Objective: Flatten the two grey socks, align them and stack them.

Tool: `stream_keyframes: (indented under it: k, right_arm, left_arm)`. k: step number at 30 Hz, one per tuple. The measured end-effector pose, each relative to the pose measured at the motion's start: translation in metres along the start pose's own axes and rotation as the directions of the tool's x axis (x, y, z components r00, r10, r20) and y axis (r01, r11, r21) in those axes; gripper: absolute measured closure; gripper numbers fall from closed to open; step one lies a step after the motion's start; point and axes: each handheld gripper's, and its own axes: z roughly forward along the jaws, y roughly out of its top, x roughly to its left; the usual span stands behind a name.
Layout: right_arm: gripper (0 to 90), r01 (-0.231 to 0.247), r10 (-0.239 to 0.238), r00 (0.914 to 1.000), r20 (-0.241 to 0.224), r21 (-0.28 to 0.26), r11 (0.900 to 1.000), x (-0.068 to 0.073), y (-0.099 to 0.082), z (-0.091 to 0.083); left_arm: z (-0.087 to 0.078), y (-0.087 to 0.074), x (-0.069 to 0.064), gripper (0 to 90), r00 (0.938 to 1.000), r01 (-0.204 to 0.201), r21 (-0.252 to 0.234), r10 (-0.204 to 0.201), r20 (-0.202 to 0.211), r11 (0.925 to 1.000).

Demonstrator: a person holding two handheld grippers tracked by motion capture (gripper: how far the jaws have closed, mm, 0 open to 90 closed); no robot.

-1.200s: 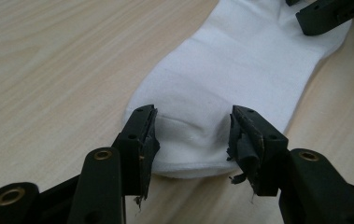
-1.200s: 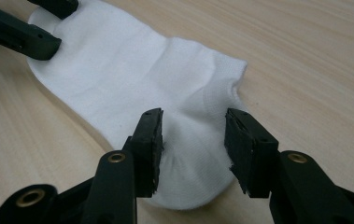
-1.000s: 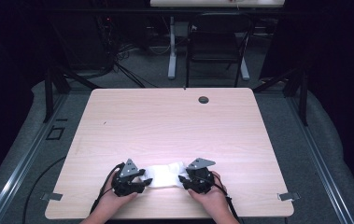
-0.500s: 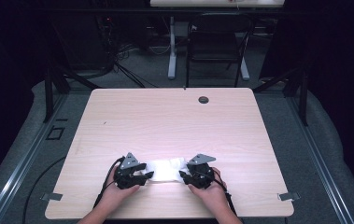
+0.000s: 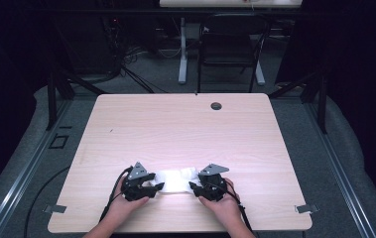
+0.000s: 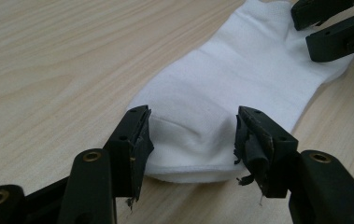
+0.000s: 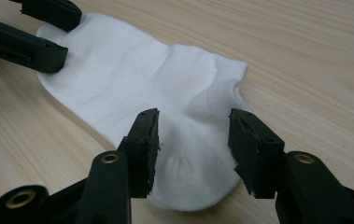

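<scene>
White sock [image 5: 176, 179] flat on table [image 5: 185, 129], bracketed by left gripper [image 6: 191, 140] and right gripper [image 7: 193, 140], jaws apart.

Both forearms come in from the near edge, close together. The left hand [image 5: 121, 206] holds the left hand-held gripper [image 5: 156, 187] pointing right; the right hand [image 5: 221, 206] holds the right hand-held gripper [image 5: 193, 187] pointing left, so the two face each other, a little apart. Each has its jaws spread wide. A grey three-cornered plate tops each one, and a cable trails back beside each wrist.
</scene>
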Motion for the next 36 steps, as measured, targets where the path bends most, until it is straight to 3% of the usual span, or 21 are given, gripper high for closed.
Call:
stream_keyframes:
  k: [8,15,22,26,36]
  right_arm:
    - [47.3,0.009,-0.009,1.0,-0.003,-0.034,0.9994,0.003,0.006,-0.012]
    - [45.7,-0.017,0.015,0.9995,-0.029,-0.064,0.9978,0.002,0.007,-0.026]
    - [46.3,-0.027,0.023,0.9984,-0.051,-0.081,0.9963,0.0,0.006,-0.049]
    - [47.3,-0.034,0.031,0.9988,-0.039,-0.089,0.9955,0.0,0.001,-0.061]
    - [49.8,-0.066,0.065,0.9978,-0.013,-0.107,0.992,-0.008,-0.017,-0.075]
  left_arm:
    - [-0.014,0.009,-0.002,39.3,0.9999,-0.01,-0.023,0.01,0.004,0.9997]
    - [-0.03,0.012,-0.004,38.7,0.9995,-0.031,-0.054,0.031,-0.007,0.9981]
    - [-0.046,0.013,-0.01,37.4,0.9999,-0.012,-0.033,0.012,-0.002,0.9994]
    - [-0.054,0.012,-0.01,36.9,1.0,-0.008,-0.03,0.008,0.003,0.9995]
    - [-0.064,-0.006,0.003,37.1,0.9994,0.014,-0.004,-0.014,-0.032,0.9999]
